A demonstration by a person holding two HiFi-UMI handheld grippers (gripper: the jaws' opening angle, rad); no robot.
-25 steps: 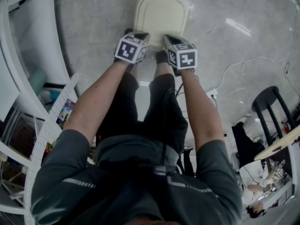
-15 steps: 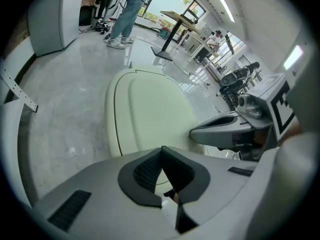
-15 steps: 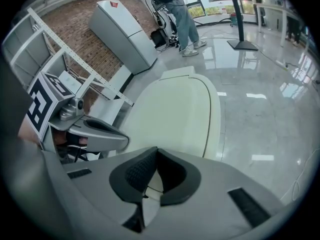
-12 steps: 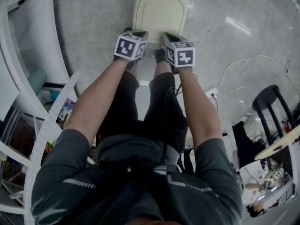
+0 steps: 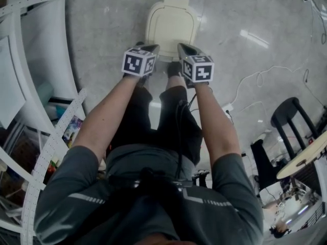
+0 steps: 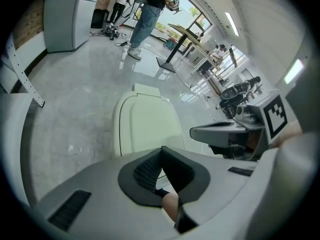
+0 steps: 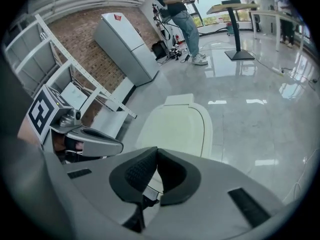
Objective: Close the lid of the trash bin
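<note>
The trash bin (image 5: pixel 171 24) stands on the grey floor with its cream lid lying flat and closed; the lid also shows in the left gripper view (image 6: pixel 145 126) and the right gripper view (image 7: pixel 175 126). My left gripper (image 5: pixel 152 47) hovers above the bin's near edge, its jaws shut with nothing between them (image 6: pixel 161 151). My right gripper (image 5: pixel 182 47) hangs beside it at the same height, also shut and empty (image 7: pixel 156 151). Neither gripper touches the lid.
The person's legs and feet (image 5: pixel 175 68) stand just in front of the bin. A white shelving rack (image 5: pixel 46 137) runs along the left. A black stool (image 5: pixel 291 114) and white cables (image 5: pixel 255 78) lie to the right. People stand far off by tables (image 7: pixel 182 14).
The head view has pulled back, so the bin looks smaller. Both grippers have drawn a little toward the person, away from the lid, and stayed shut.
</note>
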